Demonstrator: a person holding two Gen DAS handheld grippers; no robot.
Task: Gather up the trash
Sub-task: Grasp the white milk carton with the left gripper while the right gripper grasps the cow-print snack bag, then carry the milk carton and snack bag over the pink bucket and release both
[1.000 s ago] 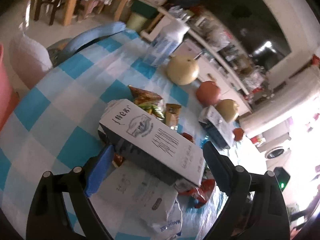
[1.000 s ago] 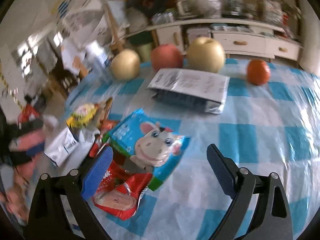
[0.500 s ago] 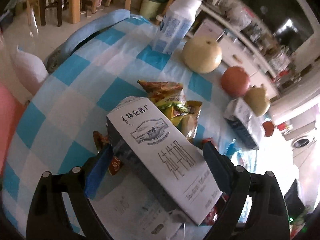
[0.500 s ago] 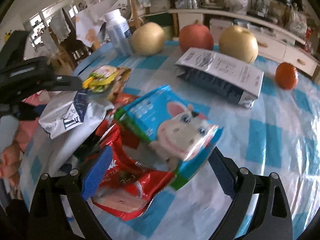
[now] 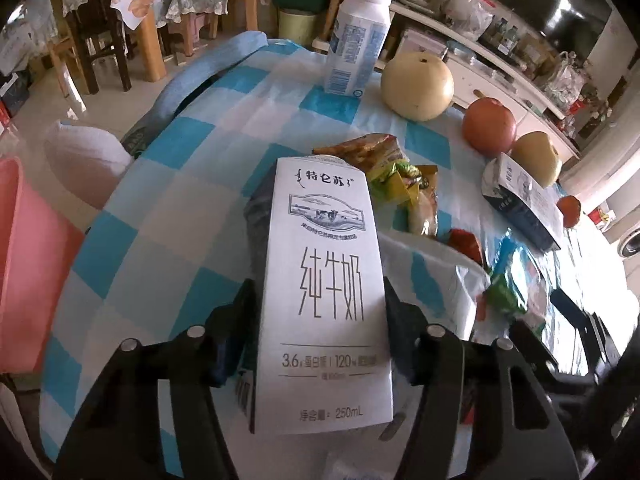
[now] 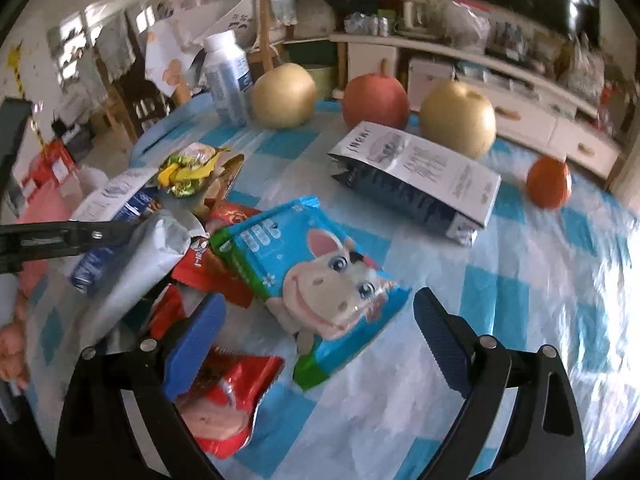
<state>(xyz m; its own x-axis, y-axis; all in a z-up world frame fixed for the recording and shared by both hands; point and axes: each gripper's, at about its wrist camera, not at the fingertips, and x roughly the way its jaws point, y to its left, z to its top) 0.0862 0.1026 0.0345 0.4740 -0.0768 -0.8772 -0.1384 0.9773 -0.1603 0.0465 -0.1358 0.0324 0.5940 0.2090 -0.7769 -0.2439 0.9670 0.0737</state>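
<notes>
We have the left gripper [image 5: 320, 312] clamped across the lower half of the white 250 mL milk carton [image 5: 324, 280]; its jaws have just been closing, and now both fingers sit flush against the carton's long sides, with the carton's spout end pointing away over the blue-and-white checked tablecloth [image 5: 168, 216]. The carton lies at the near edge of the litter pile, just this side of the yellow-green snack wrapper [image 5: 400, 178]. To do this step well, we judge we should keep the squeeze moderate, since an empty carton will likely buckle and slip if pinched hard, and lift it straight up before swinging it aside, so its far end does not drag the wrappers along. The pink bin [image 5: 28, 280] at the left edge looks to us like the likely drop point, though we cannot tell how deep or open it is. Our right gripper [image 6: 316, 332] stands wide apart and holds nothing, hovering over the blue cow-print packet [image 6: 320, 272] and the red wrapper [image 6: 228, 396]; we would keep it clear of the left arm's swing. The pears, the apple and the upright bottle [image 5: 358, 40] we would leave alone.
</notes>
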